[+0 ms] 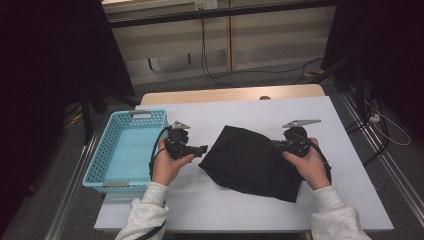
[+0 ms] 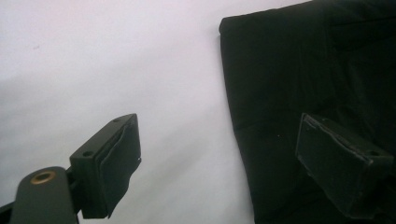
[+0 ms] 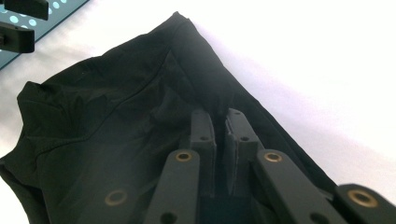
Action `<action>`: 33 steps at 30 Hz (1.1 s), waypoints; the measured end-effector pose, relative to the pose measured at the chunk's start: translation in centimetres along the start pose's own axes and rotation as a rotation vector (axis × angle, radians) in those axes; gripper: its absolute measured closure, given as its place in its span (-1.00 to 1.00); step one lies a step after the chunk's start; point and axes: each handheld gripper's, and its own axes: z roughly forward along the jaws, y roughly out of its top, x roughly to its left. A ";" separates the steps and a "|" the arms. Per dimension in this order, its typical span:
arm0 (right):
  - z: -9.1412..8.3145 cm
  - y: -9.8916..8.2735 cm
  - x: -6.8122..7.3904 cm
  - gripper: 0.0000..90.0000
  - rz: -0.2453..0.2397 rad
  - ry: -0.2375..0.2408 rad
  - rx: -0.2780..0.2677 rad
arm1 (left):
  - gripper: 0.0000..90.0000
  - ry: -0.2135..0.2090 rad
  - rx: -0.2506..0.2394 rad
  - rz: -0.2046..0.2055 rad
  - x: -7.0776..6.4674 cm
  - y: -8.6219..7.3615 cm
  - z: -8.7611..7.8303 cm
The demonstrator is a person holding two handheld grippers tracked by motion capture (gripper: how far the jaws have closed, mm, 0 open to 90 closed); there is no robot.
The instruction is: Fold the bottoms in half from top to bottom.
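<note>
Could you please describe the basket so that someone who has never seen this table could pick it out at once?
Look at the white table and go to its left edge. There stands the basket, beside the left gripper and apart from the black cloth. It is turquoise plastic, rectangular, with walls full of small holes.

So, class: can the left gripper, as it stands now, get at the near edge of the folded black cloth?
Probably yes. The left gripper is open, level with the folded black cloth edge, with bare white table between them and nothing in the way.
</note>
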 end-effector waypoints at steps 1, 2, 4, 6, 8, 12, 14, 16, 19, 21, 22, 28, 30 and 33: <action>-0.1 -0.1 0.0 0.86 0.000 0.001 -0.002 | -0.68 -0.002 -0.001 -0.002 0.0 0.0 0.0; -0.2 -0.1 0.0 0.86 0.001 0.003 -0.006 | -0.68 -0.002 0.000 -0.001 0.0 0.0 0.0; -0.4 -0.2 0.0 0.86 -0.001 0.004 -0.008 | -0.68 -0.002 -0.001 -0.001 0.0 0.0 0.0; -0.6 -0.3 0.0 0.86 -0.004 0.004 -0.012 | -0.68 -0.002 0.000 -0.002 -0.1 0.0 0.1; -0.8 -0.5 -0.1 0.85 -0.002 -0.001 -0.012 | -0.68 -0.005 0.004 0.002 -0.1 0.0 0.1; -1.3 -0.7 -0.4 0.86 0.002 -0.007 -0.014 | -0.68 -0.005 0.003 0.003 -0.3 0.0 0.2; -1.5 -0.8 -0.5 0.85 0.002 -0.009 -0.018 | -0.68 -0.006 0.006 0.006 -0.3 0.0 0.3; -1.7 -0.9 -0.6 0.86 0.005 -0.010 -0.016 | -0.68 -0.005 0.007 0.005 -0.3 -0.1 0.3; -1.8 -0.9 -0.7 0.85 0.008 -0.013 -0.014 | -0.68 -0.006 0.011 0.005 -0.3 -0.1 0.4; -1.8 -1.0 -0.7 0.86 0.005 -0.015 -0.013 | -0.68 -0.010 0.014 0.002 -0.4 -0.1 0.4; -1.8 -1.0 -0.8 0.85 0.003 -0.016 -0.013 | -0.68 -0.009 0.013 0.001 -0.4 -0.1 0.4; -2.0 -1.0 -0.8 0.86 0.001 -0.020 -0.011 | -0.68 -0.009 0.013 0.001 -0.4 -0.1 0.5; -2.0 -1.1 -0.8 0.86 -0.008 -0.019 -0.011 | -0.68 -0.007 0.013 0.004 -0.3 -0.1 0.5; -2.0 -1.1 -0.9 0.86 -0.007 -0.024 -0.007 | -0.68 -0.010 0.016 0.005 -0.2 -0.1 0.4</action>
